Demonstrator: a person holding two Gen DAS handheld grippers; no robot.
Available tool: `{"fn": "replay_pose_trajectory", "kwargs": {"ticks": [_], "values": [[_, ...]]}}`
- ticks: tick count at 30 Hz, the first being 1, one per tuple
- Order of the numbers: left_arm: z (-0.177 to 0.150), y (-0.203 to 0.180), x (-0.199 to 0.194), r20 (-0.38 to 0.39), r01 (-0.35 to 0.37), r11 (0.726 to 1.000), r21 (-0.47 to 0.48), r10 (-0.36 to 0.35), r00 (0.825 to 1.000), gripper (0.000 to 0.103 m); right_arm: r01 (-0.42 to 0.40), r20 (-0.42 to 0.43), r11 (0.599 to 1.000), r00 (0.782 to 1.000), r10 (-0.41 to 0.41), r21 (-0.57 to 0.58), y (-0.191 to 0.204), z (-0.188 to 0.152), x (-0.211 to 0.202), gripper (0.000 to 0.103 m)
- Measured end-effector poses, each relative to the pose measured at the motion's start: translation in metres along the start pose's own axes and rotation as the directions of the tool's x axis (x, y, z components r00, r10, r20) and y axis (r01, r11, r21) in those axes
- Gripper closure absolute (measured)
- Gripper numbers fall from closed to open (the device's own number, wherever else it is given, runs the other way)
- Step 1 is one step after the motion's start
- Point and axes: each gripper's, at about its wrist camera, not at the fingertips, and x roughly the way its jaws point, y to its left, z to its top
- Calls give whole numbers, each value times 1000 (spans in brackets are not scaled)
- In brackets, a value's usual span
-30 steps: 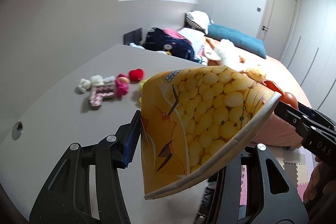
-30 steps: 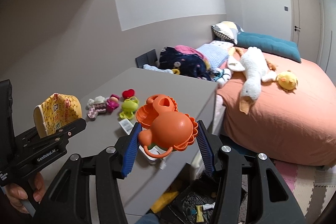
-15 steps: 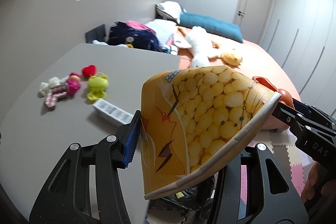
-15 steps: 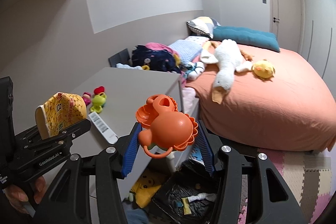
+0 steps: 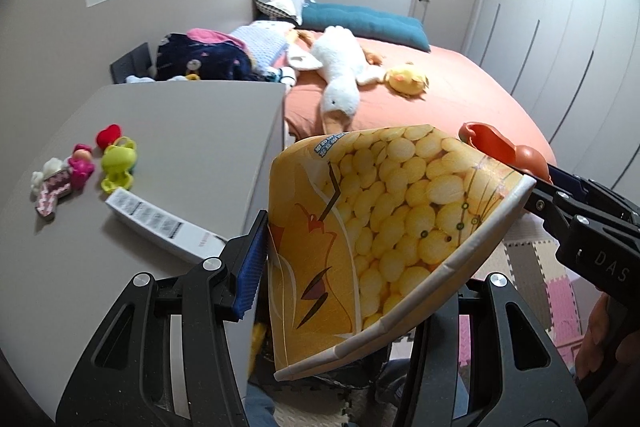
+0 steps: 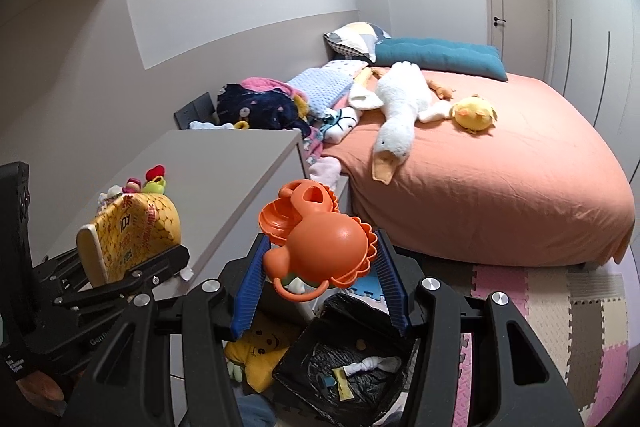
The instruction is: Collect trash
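Both grippers have swung off the grey desk (image 6: 224,179): left gripper (image 5: 360,267) clamps a yellow corn-print paper cup (image 5: 384,227), right gripper (image 6: 320,267) an orange plastic toy (image 6: 320,239), above the black-lined bin (image 6: 352,367) at six o'clock, ready to drop

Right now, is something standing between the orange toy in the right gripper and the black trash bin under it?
Nothing visible: the orange toy hangs over the open black trash bin; the yellow plush lies beside it.
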Motion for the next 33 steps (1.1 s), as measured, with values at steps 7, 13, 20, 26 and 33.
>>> {"fn": "replay_pose_trajectory", "kwargs": {"ticks": [7,13,20,26,33], "values": [[-4,-15,17,-42,30,999,24,-29,999,54,30,-22,999,999,-29,25,-17,-8,4,49],[-14,-20,35,-100,40,999,31,-37,994,54,47,-64,998,997,-45,41,-27,-17,17,49],[-20,-20,50,-155,43,998,38,-37,987,53,55,-115,998,992,-50,39,-30,-25,33,49],[-21,-15,57,-186,22,999,24,-17,982,6,76,-135,996,988,-69,50,-32,-27,42,23],[-14,3,49,-161,-26,1000,-7,24,987,6,89,-115,995,990,-85,36,-29,-22,42,19]]}}
